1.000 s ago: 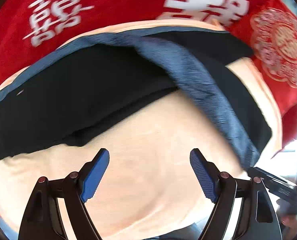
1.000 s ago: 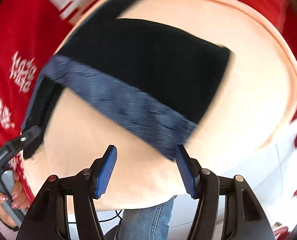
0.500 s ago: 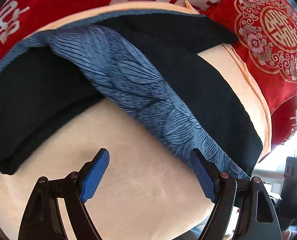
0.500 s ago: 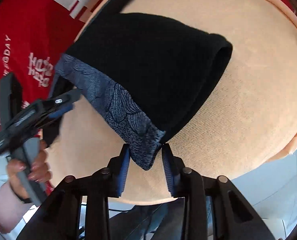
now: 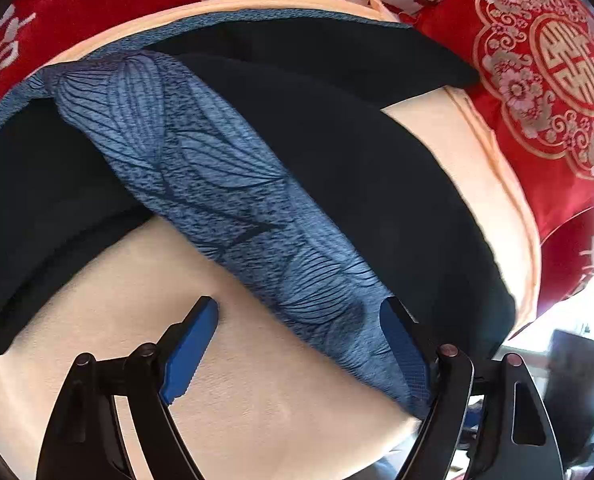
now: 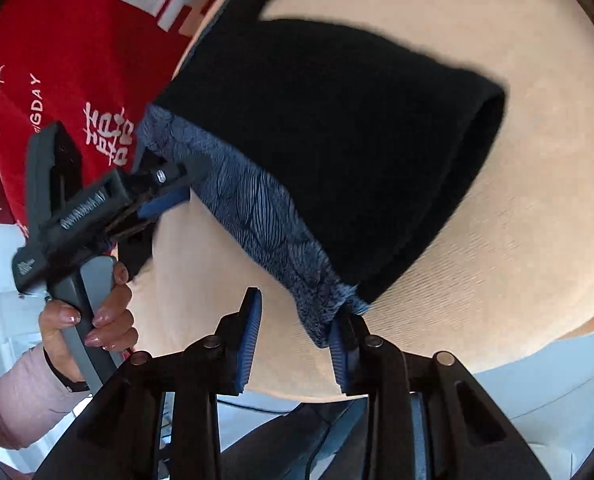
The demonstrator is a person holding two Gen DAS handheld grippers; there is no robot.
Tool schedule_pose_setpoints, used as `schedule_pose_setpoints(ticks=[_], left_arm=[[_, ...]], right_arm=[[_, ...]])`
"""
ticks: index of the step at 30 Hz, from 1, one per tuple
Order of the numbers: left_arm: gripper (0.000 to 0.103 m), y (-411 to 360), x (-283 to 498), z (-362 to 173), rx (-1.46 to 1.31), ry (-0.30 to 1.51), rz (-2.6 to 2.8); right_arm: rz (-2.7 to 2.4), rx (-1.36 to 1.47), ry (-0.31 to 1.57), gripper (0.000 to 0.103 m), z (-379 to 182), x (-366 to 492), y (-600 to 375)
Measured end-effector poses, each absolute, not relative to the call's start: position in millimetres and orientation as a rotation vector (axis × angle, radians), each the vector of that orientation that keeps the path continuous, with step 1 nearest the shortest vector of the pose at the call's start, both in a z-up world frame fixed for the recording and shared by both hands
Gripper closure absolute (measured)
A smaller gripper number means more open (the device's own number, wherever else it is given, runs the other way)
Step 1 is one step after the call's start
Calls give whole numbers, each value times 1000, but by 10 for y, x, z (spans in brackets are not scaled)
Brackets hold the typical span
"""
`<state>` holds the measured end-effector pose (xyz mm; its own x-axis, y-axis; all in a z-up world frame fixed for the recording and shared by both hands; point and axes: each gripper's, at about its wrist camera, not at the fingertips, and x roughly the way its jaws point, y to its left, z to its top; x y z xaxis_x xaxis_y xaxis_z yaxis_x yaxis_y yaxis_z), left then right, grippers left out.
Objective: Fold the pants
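Two claws are being brought to the black pants [image 6: 337,152] lying on the peach cushion [image 6: 517,240]: the right claw [image 6: 295,344] is closing beside the patterned waistband [image 6: 265,216], which risks being missed, while the left claw [image 5: 297,344] is being held wide over it.

Surface: we see a peach-coloured padded surface [image 5: 265,396], softly textured, with a piped edge [image 5: 493,168] along its far and right sides.
Pants: we find black pants [image 6: 337,128] with a blue leaf-patterned waistband [image 5: 225,184] lying directly on the surface, the band running diagonally across it.
Bare part: we see the near half of the surface uncovered.
Beyond the edge: we note red cloth with white characters [image 5: 97,4] and a red embroidered cushion [image 5: 553,80] touching the far edge.
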<state>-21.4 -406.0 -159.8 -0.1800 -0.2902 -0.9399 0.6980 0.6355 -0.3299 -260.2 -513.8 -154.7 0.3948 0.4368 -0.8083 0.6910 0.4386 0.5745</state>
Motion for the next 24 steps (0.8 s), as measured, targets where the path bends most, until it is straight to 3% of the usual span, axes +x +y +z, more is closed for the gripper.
schedule_pose_setpoints(ticks=[1, 3, 5, 6, 16, 21, 24], left_arm=[[24, -4072, -220, -1592, 344, 1514, -922], [62, -4112, -224, -1586, 331, 1525, -943], [66, -4141, -183, -1576, 305, 1545, -947], [79, -4122, -142, -1542, 278, 1553, -951], [81, -4722, 348, -857, 121, 1388, -1040], [81, -5134, 764, -680, 127, 1264, -986], [80, -5177, 972, -630, 184, 1235, -928]], right_arm=[[-223, 1176, 1247, 98, -1538, -2591, -5123], [-222, 1161, 1254, 99, -1407, -2538, -5144], [-216, 1140, 1224, 100, -1195, -2475, -5220], [-211, 1118, 1206, 100, -1044, -2420, -5289], [-204, 875, 995, 100, 261, -1325, -6598], [-231, 730, 1001, 100, 439, -617, -7285], [-267, 663, 1057, 100, 256, -305, -7628]])
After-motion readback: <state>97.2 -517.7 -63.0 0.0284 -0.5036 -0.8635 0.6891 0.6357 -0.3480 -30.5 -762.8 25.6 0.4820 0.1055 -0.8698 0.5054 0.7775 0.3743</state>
